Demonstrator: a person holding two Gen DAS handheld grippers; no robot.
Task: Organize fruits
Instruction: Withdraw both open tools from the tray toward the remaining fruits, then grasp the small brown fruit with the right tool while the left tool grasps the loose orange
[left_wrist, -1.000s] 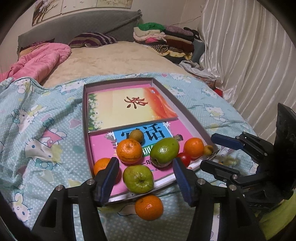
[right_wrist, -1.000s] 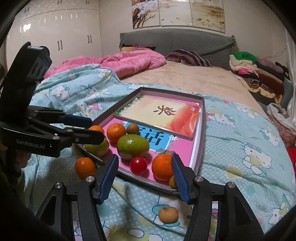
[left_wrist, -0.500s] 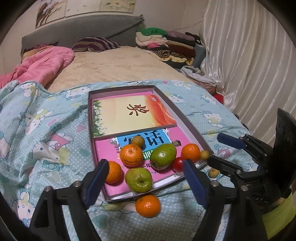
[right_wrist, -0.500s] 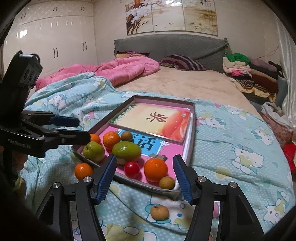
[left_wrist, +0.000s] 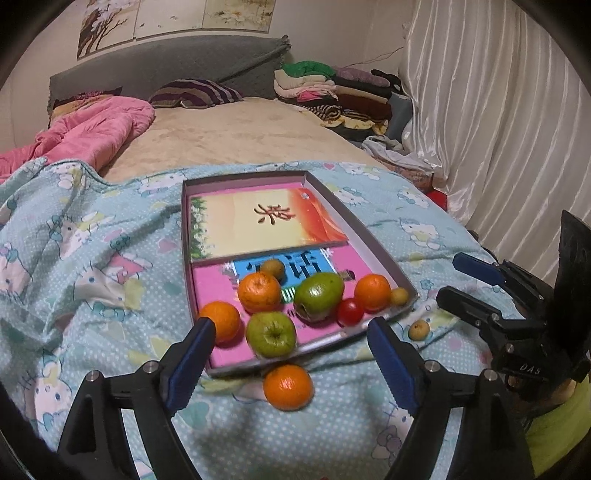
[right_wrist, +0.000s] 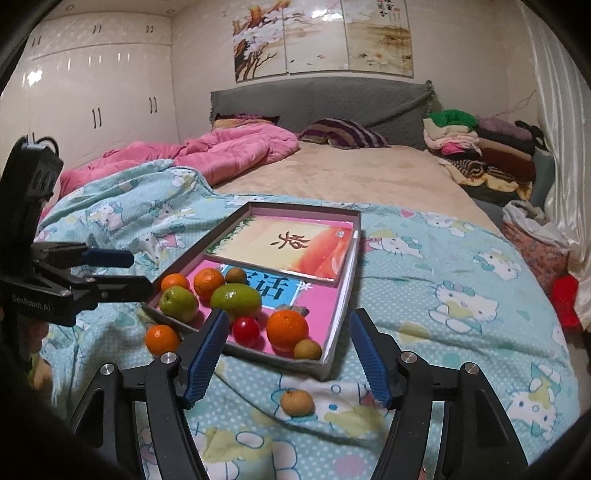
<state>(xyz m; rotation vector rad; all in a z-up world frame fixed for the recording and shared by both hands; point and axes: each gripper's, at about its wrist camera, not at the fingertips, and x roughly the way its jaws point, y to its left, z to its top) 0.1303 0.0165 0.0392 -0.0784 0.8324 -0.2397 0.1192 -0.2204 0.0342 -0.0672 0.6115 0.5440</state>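
Both grippers were drawn back from the tray since earlier frames. Left gripper fingers spread, empty; right gripper likewise. 1 orange and 1 longan noted on the blanket, outside the tray.

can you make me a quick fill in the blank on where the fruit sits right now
1. The number of oranges inside the box is ____.
2. One orange lies outside it on the ____.
3. The cherry tomato sits between the mango and an ____.
4. Both tongs, left and right, hold ____.

Missing words: three; blanket; orange; nothing
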